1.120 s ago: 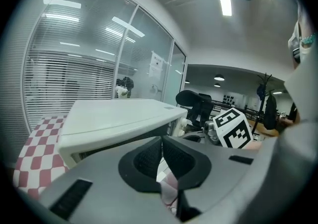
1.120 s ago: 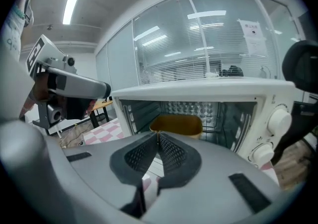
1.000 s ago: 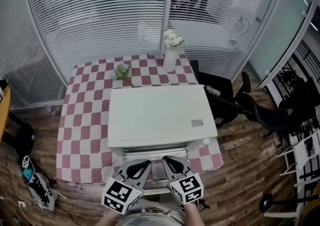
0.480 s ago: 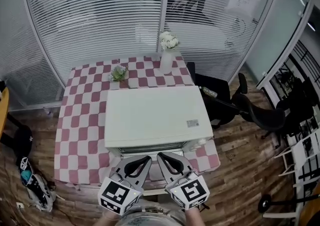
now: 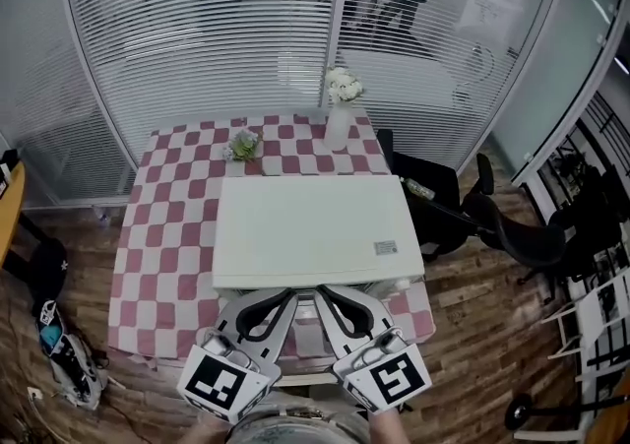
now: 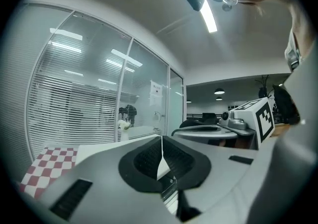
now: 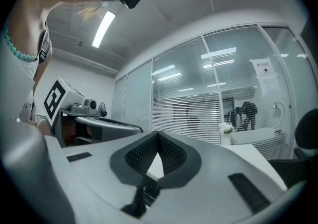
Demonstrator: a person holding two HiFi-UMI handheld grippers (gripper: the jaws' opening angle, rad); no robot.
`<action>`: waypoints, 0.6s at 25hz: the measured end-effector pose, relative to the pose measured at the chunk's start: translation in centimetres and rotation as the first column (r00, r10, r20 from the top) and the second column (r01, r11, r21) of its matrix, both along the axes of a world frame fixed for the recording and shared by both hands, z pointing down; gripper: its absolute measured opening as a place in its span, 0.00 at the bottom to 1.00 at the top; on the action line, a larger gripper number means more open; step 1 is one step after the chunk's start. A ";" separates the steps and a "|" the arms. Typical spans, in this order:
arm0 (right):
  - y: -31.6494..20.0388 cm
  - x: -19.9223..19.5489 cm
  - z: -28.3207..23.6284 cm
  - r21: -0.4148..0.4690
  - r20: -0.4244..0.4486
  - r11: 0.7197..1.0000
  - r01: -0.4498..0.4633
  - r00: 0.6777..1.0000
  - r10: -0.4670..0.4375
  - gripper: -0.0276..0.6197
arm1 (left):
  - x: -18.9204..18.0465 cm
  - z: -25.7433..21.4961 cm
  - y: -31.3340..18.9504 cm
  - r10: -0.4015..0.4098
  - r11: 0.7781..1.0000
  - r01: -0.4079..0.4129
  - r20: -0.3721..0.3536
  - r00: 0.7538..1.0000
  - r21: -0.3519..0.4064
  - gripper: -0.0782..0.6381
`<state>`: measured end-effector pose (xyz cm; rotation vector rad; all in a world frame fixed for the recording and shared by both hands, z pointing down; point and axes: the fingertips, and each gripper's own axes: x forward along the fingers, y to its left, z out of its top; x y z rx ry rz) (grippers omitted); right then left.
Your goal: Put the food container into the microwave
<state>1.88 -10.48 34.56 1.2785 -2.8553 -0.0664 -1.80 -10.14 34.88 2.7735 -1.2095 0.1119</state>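
**Inspector:** Position of the appliance?

**Assistant:** The white box-shaped microwave stands on a table under a red-and-white checked cloth, towards the near edge. Its flat top faces the head camera. A small label sits near the top's right front corner.

**Inspector:** The food container?

**Assistant:** Not to be made out in any of the three views.

**Inspector:** Left gripper?

**Assistant:** The grey left gripper is at the near side of the microwave, tips towards its front. In the left gripper view its ribbed black pads are clenched against each other along a thin seam, with nothing between them.

**Inspector:** Right gripper?

**Assistant:** The grey right gripper is just beside the left one, not touching it, and points the same way. In its own view the pads meet at the tips, with a narrow wedge of gap lower down. The jaws are pressed together on nothing.

**Inspector:** Other items on the table?

**Assistant:** A white vase of white flowers stands at the far edge, with a small green plant to its left. Both are behind the microwave and apart from it.

**Inspector:** Surroundings?

**Assistant:** A glass partition with white blinds runs behind the table, and a black office chair stands to the right on a wood-pattern floor
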 end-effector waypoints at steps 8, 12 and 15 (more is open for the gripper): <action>0.0 -0.9 -2.1 0.066 0.014 0.997 0.029 0.999 -0.030 0.03 | -0.7 -1.5 -0.3 -0.028 0.998 0.029 -0.016 0.999 0.053 0.13; 0.1 -1.2 -1.8 0.051 0.023 0.998 0.032 0.999 -0.033 0.03 | -0.9 -1.3 -0.2 -0.031 0.999 0.031 -0.010 0.999 0.042 0.13; 0.0 -1.3 -1.3 0.037 0.017 0.999 0.026 1.000 -0.027 0.03 | -1.0 -0.9 -0.3 -0.036 0.999 0.037 -0.005 0.999 0.033 0.13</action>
